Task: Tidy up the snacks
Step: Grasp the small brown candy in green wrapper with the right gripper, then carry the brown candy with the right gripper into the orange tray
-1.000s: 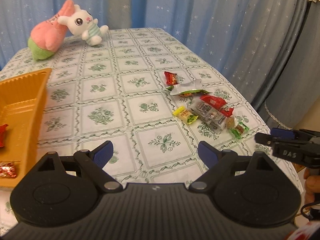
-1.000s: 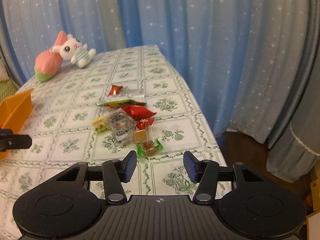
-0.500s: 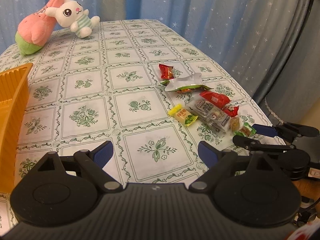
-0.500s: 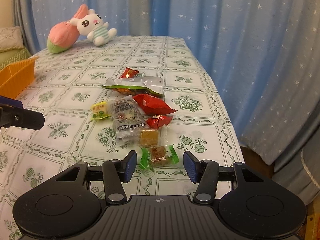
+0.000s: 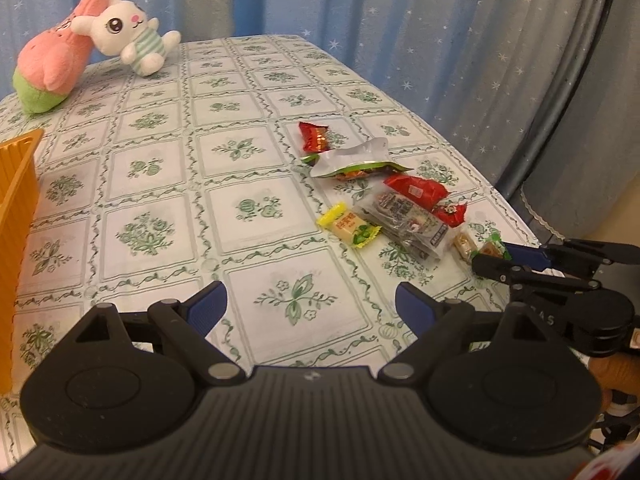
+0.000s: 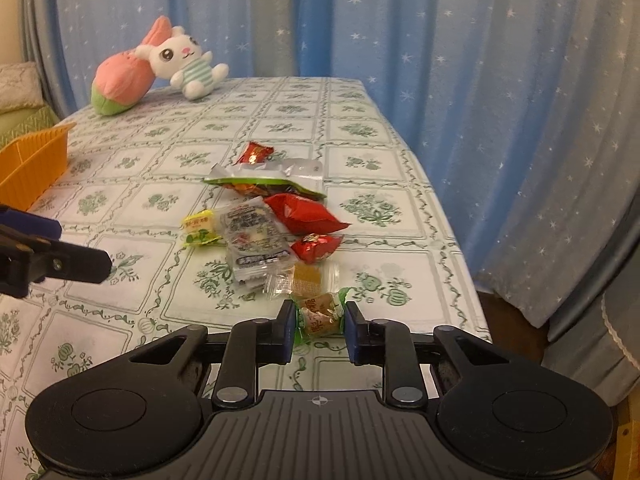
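My right gripper had just been closing, and its blue pads now pressed both ends of a green-wrapped candy, which lay on the tablecloth at the near end of the snack pile. Just beyond it sat a clear-wrapped brown candy, then a small red packet, a grey printed pouch, a larger red bag and a yellow candy off to the left. Farther back lay a silver and green pouch and another red wrapper.

My left gripper hovered with its jaws spread wide and nothing between them, over a bare patch of cloth, well apart from the pile. The orange basket stood at that view's left edge. At the far end of the table a white plush rabbit leaned against a pink plush, with blue starred curtains behind.
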The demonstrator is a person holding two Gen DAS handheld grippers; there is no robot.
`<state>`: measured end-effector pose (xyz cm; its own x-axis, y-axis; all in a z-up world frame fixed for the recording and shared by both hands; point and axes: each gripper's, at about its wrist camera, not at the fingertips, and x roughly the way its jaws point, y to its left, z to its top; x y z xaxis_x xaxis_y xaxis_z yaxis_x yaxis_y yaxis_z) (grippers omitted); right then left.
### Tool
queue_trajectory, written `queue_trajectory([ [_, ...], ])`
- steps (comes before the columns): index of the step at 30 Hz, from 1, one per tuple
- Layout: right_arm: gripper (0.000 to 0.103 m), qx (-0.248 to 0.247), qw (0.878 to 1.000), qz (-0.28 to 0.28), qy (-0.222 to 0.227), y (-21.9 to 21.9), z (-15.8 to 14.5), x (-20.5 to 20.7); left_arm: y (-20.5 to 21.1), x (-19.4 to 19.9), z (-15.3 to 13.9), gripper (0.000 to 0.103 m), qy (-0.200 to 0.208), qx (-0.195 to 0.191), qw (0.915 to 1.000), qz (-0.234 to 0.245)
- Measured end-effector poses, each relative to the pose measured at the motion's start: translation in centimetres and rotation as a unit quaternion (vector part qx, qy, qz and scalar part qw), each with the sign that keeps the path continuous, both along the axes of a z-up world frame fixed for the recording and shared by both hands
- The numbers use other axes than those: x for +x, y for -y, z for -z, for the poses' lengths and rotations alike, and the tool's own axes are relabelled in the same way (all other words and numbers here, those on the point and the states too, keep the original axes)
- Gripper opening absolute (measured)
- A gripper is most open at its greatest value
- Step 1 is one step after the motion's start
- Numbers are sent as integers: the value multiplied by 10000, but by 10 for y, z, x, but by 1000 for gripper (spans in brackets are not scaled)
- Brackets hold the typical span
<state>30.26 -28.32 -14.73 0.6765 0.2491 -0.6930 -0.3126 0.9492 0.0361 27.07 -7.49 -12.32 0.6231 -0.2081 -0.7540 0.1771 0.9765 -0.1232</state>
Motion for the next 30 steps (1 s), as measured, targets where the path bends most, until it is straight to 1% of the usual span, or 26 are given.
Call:
queue_trajectory([
  [8, 25, 125, 9996, 233, 64, 17, -7, 4, 10, 12, 3, 89, 21, -84, 9999, 107],
  [10, 25, 59, 9994, 324, 143, 19, -8, 6, 13, 14, 4, 89, 28, -74, 9999, 140],
  [13, 25, -55, 9986, 502, 146, 23, -5, 15, 14, 16, 5, 89, 43, -87, 9999, 140],
  [15, 25, -131, 9985, 515, 148, 23, 0, 21, 12, 15, 6, 89, 46, -93, 9999, 113],
  [18, 25, -142, 9991, 387, 86, 18, 6, 28, 5, 13, 7, 89, 55, -78, 9999, 66],
  [20, 25, -77, 9998, 173, 88, 9, 6, 26, 0, 12, 9, 89, 57, -82, 9999, 34],
  [23, 25, 198, 9995, -249, -91, -5, 5, 21, -6, 8, 12, 89, 73, -93, 9999, 61],
  [25, 25, 630, 9966, -463, -273, -9, 4, 17, -7, 4, 15, 89, 81, -108, 9997, 198],
  [26, 25, 733, 9959, -451, -292, -9, 3, 16, -6, 2, 16, 89, 101, -142, 9994, 313],
  [27, 25, 711, 9965, -367, -224, -8, 0, 12, -3, 0, 17, 88, 116, -160, 9987, 465],
  [29, 25, 757, 9968, -164, -189, -2, -4, 10, 6, -1, 20, 81, 148, -98, 9965, 817],
  [30, 25, 793, 9966, -75, -198, 2, -5, 10, 11, -1, 20, 79, 209, -66, 9945, 1026],
])
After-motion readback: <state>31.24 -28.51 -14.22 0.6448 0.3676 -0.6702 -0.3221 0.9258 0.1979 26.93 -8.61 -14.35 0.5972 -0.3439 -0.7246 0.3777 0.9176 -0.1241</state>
